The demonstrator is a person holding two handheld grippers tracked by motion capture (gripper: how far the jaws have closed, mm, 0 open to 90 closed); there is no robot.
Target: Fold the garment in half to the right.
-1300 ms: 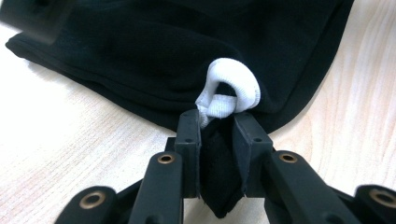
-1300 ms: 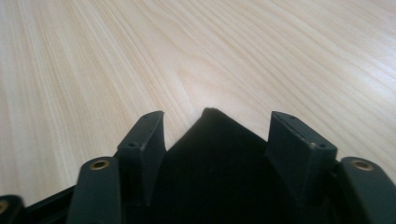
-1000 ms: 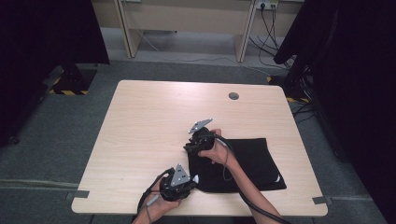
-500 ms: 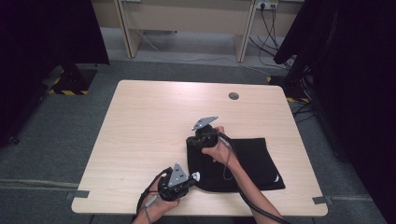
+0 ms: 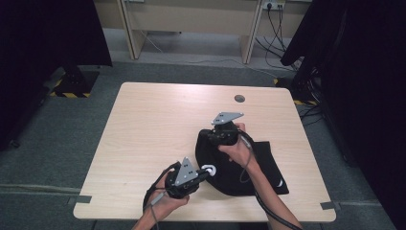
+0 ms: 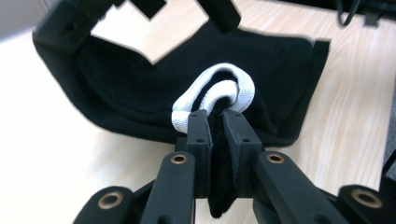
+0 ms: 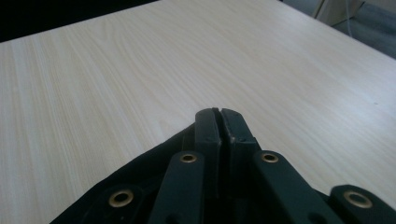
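The black garment near the worktop's front right corner looked light and floppy, sagging between the left gripper, fingers clamped on its white-trimmed edge, and the right gripper, pinched shut on another edge, the sensible holds.

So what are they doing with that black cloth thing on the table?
A person is handling a black garment on a wooden table with a gripper in each hand. The left gripper is pinched shut on the cloth near its white trim, at the edge closest to the person. The right gripper is pinched shut on the far edge of the cloth. It looks like folding or straightening, but which one can't be told.
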